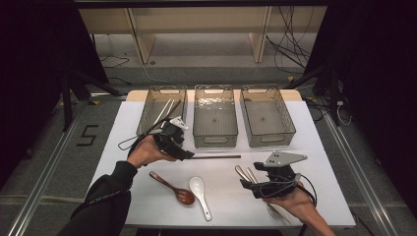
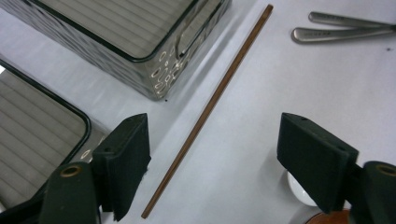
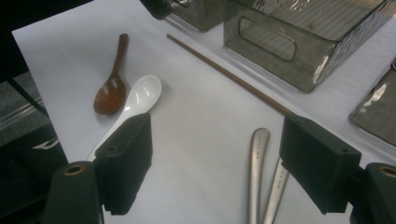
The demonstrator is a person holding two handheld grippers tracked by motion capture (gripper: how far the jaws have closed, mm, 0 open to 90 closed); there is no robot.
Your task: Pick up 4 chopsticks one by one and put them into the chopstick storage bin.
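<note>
Left third of the white table (image 1: pixel 123 147): left gripper (image 2: pixel 212 154) held low over the near end of the thin brown wooden chopstick (image 2: pixel 205 114), jaws spread wide and empty. In the left gripper view the stick runs diagonally up and away between the jaws, nearer the left jaw, touching neither. Its long axis lies roughly along the jaw line, not across the gap, so my read is that the hand needs to turn or shift before closing if this stick is the target.

Behind it, three smoky translucent plastic bins in a row. The left bin (image 1: pixel 162 110) already holds pale chopsticks (image 1: pixel 166 110). The stick on the table lies along the front of the middle bin (image 1: pixel 215 118), just clear of the wall.

Centre front: dark reddish wooden spoon (image 1: pixel 174 189) and white ceramic soup spoon (image 1: pixel 200 194), side by side.

Right: right gripper (image 3: pixel 215 170), jaws wide, holding nothing, poised over two grey metal utensil handles (image 3: pixel 261 172), which point straight up between the jaws. Far end of the chopstick passes near its right jaw. Right bin (image 1: pixel 268 115) looks empty.

Left hand is the nearer to the chopstick's near end.
</note>
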